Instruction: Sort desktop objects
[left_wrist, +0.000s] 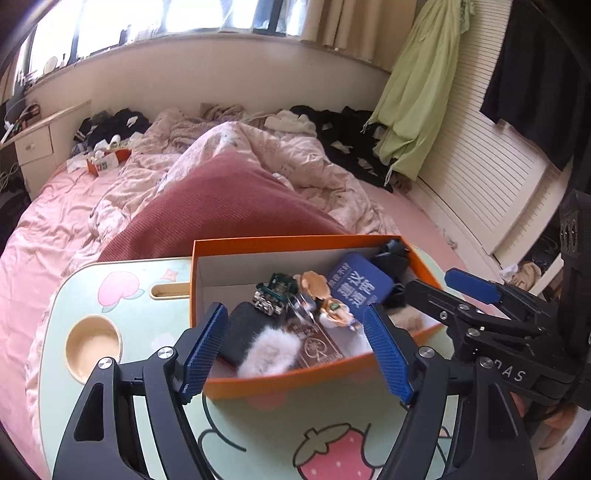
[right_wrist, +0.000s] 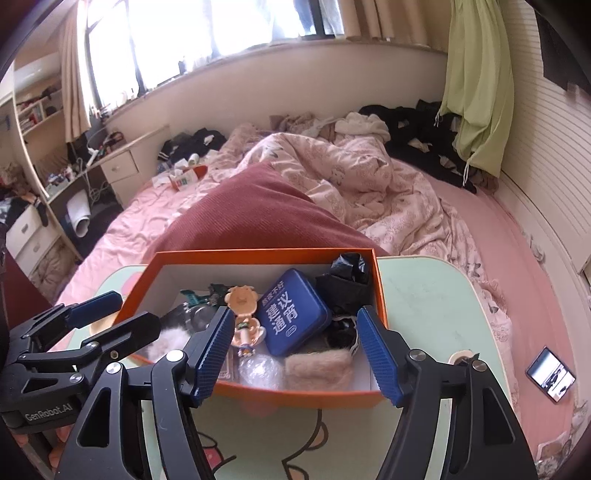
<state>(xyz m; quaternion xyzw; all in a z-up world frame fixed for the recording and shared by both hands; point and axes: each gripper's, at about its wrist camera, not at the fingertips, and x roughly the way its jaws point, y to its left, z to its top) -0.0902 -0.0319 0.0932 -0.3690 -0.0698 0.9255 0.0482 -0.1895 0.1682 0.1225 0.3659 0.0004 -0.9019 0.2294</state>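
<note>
An orange box stands open on a mint-green lap table. Inside lie a blue tin, a small figurine, a white fluffy item, a beige felt pouch and a crumpled black bag. My left gripper hangs open over the box's near left part, nothing between its fingers. My right gripper is open over the near right part, also holding nothing. Each gripper shows in the other's view, the right gripper and the left gripper.
The table sits on a pink bed with a dark red pillow just behind the box. A round cup recess is at the table's left. A phone lies on the sheet to the right. Clothes and a rumpled quilt cover the far bed.
</note>
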